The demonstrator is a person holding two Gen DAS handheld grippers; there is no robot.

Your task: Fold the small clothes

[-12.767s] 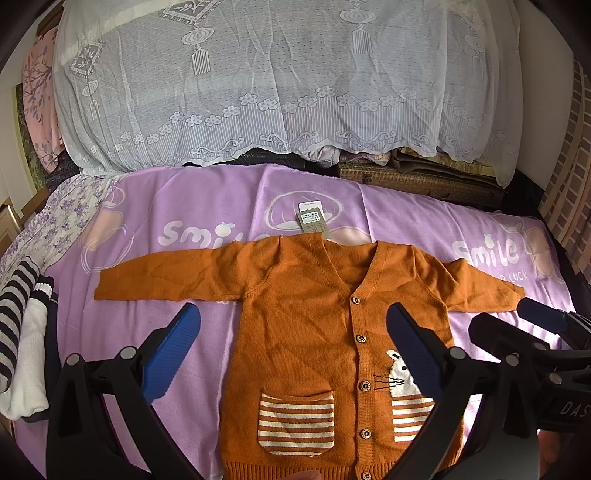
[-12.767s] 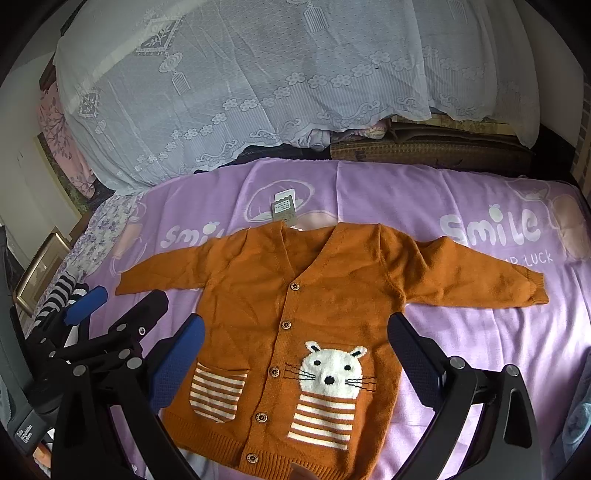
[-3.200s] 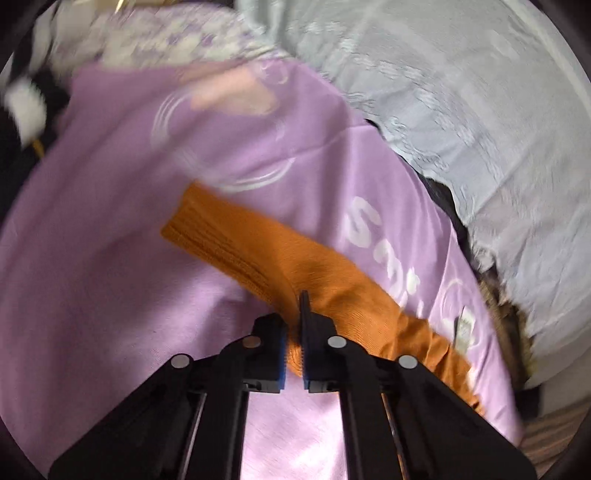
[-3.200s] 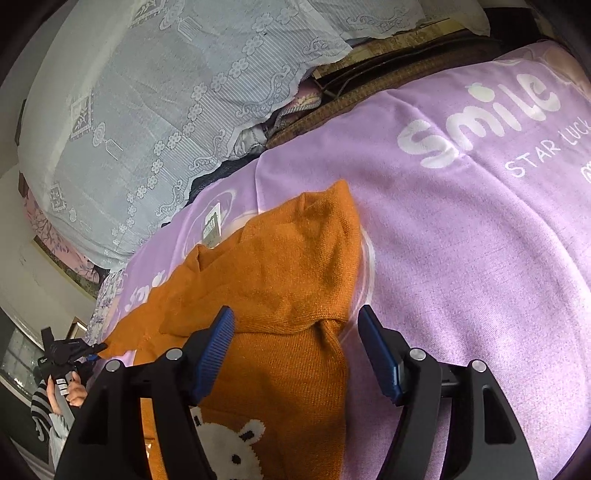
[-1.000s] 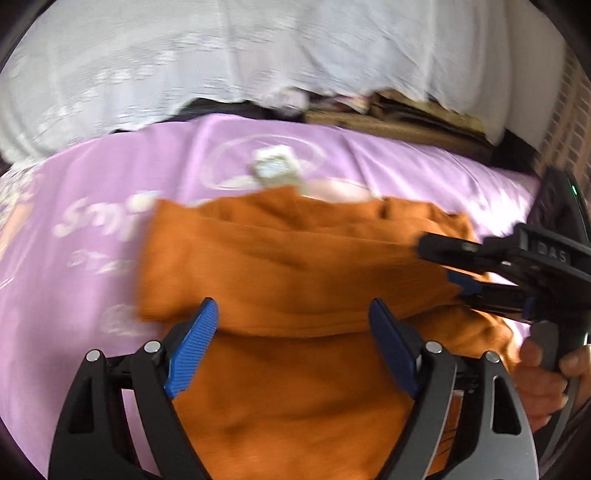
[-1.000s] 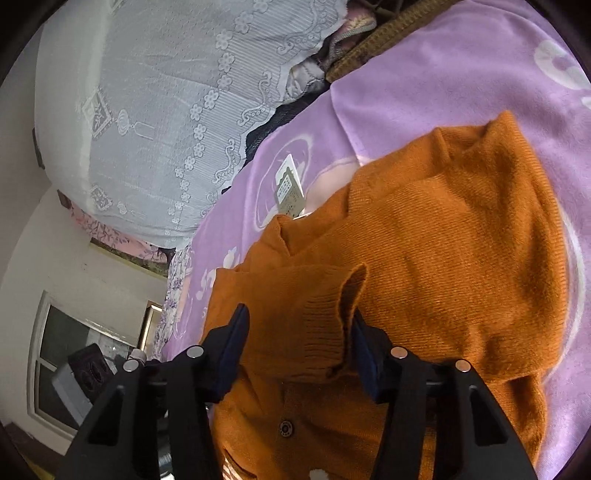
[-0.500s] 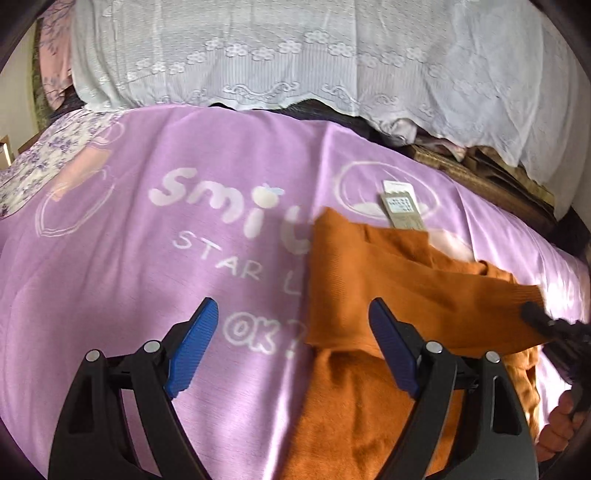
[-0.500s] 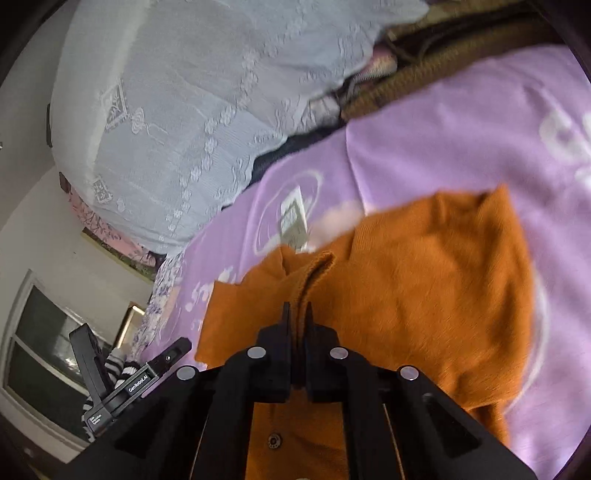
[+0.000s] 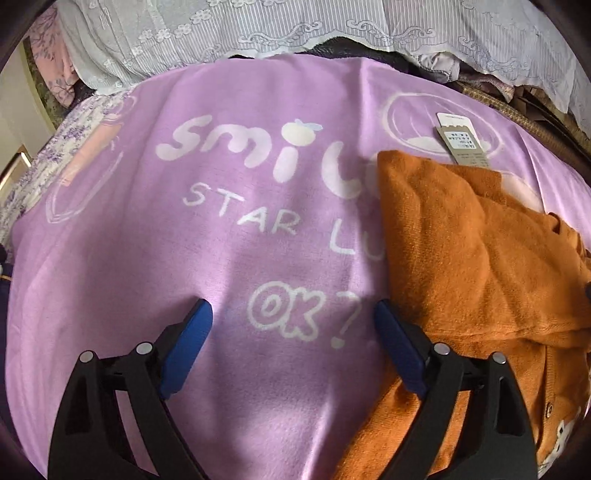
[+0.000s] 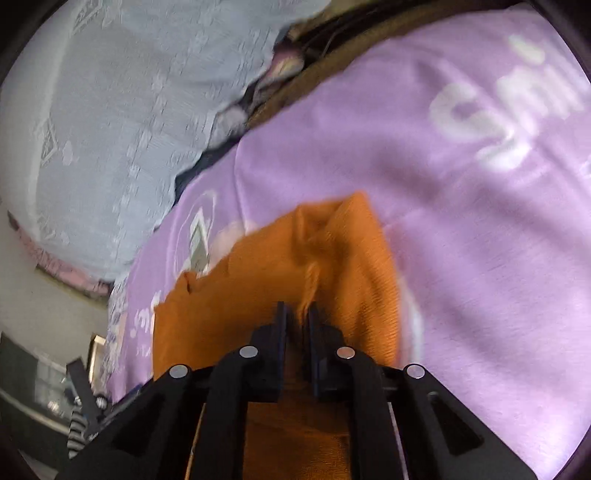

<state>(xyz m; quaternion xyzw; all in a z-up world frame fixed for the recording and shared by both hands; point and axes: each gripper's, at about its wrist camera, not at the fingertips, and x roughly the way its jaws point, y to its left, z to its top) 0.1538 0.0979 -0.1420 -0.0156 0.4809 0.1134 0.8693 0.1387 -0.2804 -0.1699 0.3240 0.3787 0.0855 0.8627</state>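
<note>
An orange knit cardigan lies on a purple "smile" blanket, both sleeves folded in over its body. A paper tag sticks out at its collar. My left gripper is open and empty, over bare blanket just left of the cardigan. In the blurred right wrist view the cardigan shows again. My right gripper is shut on a folded-in sleeve end and holds it up over the garment's body.
A pile covered by a white lace cloth stands at the head of the bed. A floral sheet and striped clothes lie at the left edge. A woven mat edge runs behind the blanket.
My left gripper let go of the left sleeve, which now lies folded across the body, and drew back left. My right gripper shut on the sleeve end and carried it right.
</note>
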